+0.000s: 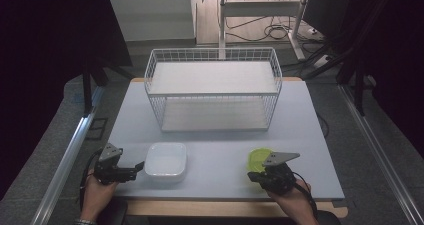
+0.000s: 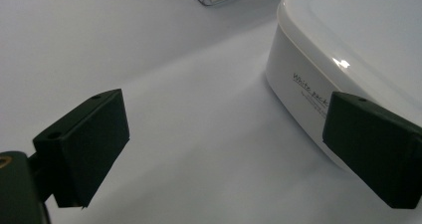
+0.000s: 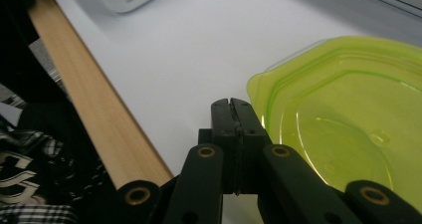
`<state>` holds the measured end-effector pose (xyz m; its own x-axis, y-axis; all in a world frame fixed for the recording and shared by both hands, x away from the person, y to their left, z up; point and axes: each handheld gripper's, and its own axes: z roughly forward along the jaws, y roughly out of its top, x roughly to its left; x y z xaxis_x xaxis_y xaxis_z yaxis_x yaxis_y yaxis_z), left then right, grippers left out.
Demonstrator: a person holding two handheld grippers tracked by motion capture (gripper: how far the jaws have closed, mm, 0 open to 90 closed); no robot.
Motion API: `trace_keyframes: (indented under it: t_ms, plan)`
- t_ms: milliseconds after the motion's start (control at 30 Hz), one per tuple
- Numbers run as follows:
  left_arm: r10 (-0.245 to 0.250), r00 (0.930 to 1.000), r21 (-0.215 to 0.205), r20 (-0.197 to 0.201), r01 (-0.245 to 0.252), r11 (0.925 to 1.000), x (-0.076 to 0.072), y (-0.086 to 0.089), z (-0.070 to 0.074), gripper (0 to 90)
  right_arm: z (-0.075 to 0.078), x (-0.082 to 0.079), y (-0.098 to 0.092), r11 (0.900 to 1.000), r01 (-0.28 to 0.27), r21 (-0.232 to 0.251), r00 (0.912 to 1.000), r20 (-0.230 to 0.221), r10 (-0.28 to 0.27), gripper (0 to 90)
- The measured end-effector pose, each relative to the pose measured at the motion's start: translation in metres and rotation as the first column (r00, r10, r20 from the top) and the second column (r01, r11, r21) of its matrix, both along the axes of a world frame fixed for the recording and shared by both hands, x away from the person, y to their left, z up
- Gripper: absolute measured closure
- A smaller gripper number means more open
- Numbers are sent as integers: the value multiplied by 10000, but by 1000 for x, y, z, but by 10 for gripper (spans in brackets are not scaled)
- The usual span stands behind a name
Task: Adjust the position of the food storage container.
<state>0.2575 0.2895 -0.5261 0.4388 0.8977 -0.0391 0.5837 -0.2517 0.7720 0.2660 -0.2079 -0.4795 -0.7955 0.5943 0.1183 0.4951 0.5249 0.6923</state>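
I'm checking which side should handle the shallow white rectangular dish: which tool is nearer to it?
Left. The left tool, jaws open, sits right beside the shallow white rectangular dish, at its left edge. The right tool, jaws shut, is across the table by the translucent green plastic container.

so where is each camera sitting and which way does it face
High view: above the person's side, looking forward and down at the table and wire basket; both hands and grippers show.
Left gripper view: rides the left gripper, looking past open jaws at the white dish.
Right gripper view: rides the right gripper, jaws shut beside the green lid.
The high view shares the dish with the left gripper view.
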Motion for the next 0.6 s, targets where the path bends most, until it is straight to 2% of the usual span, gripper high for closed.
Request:
trace_keyframes:
  t_ms: [300,600]
  plan:
    - [-1,10000,-27,-33,1,10000,0,0,0,45,0,9,-13,9984,570,-60,9984,73,-570,895]
    - [-87,9998,-90,-179,85,9999,1,-1,-1,58,1,21,-31,9919,1267,5,9918,134,-1267,896]
